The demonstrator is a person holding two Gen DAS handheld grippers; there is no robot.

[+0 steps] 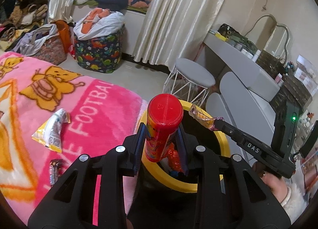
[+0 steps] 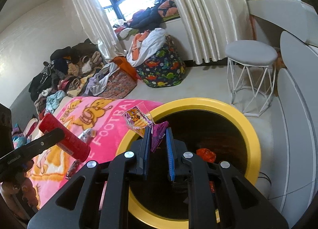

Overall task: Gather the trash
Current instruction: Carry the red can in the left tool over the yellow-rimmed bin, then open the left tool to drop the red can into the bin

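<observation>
Both tongs are loaded over the round black bin with a yellow rim (image 2: 252, 139): the left gripper (image 1: 162, 139) is pressed against the sides of a red cylindrical plastic snack canister with a red cap (image 1: 164, 127), held upright above the near rim, while the right gripper (image 2: 158, 139) pinches a crinkled purple and yellow foil candy wrapper (image 2: 139, 119) by its tail, its jaws seemingly not fully together, the wrapper's body sticking out past the fingertips above the bin's mouth. The canister looks stiff, smooth and probably light if emptied, so a grip across its middle suits it, though the glossy label could slip. The wrapper is flimsy and nearly weightless; it may cling to the pads on release. Inside the bin lies a crumpled orange-red foil wrapper (image 2: 206, 154). More trash waits on the pink fleece blanket with yellow cartoon figures (image 1: 95, 99): a yellow and silver snack packet (image 1: 52, 130) and a small dark candy bar wrapper (image 1: 53, 171), both flat and soft, best pinched at an edge. Nothing blocks the bin's opening, but the two grippers are close together above it and could bump. A grey round stool with a white wire frame (image 2: 251, 70) stands beyond the bin, well clear.
</observation>
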